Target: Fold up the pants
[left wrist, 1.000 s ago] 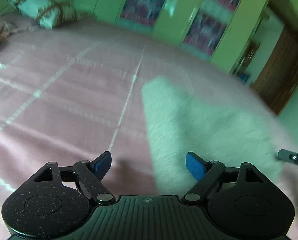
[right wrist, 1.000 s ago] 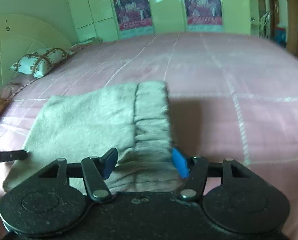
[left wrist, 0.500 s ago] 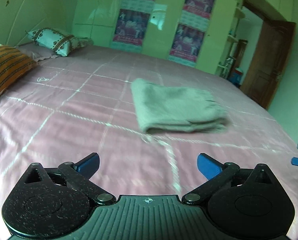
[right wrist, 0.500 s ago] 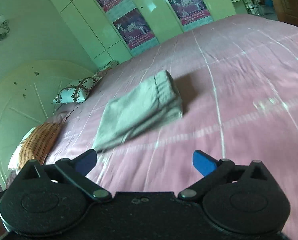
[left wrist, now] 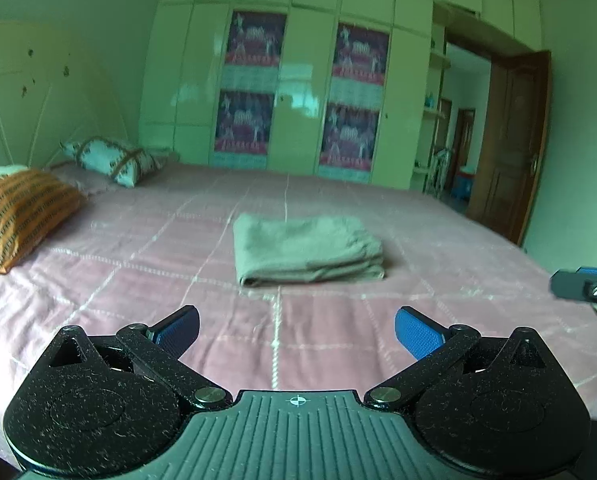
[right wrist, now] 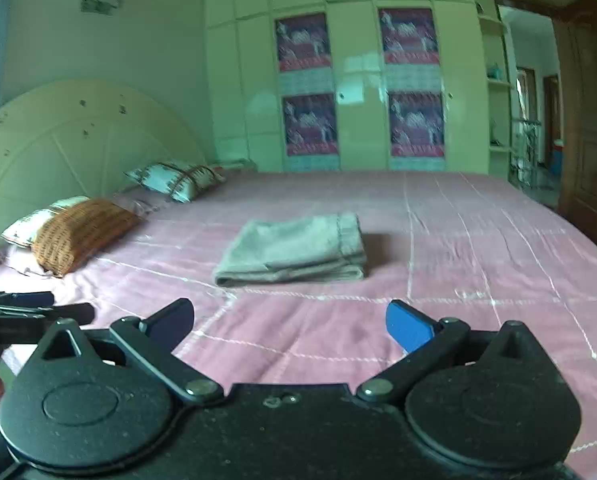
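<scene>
The grey-green pants (left wrist: 304, 250) lie folded into a flat rectangular stack in the middle of the pink bed; they also show in the right wrist view (right wrist: 294, 250). My left gripper (left wrist: 297, 332) is open and empty, held back from the pants near the bed's front. My right gripper (right wrist: 288, 326) is open and empty, also well short of the pants. The right gripper's tip shows at the right edge of the left wrist view (left wrist: 586, 288). The left gripper shows at the left edge of the right wrist view (right wrist: 30, 308).
The pink quilted bedspread (left wrist: 138, 264) covers the bed. An orange pillow (left wrist: 18, 212) and a patterned pillow (left wrist: 114, 160) lie by the headboard (right wrist: 70, 144). A wardrobe with posters (left wrist: 298, 100) stands behind. A brown door (left wrist: 510, 152) stands open at the right.
Both grippers have pulled back and up from the pants, which lay right under the fingers a second ago. Their jaws have opened wider. The folded pants stay on the bed.
</scene>
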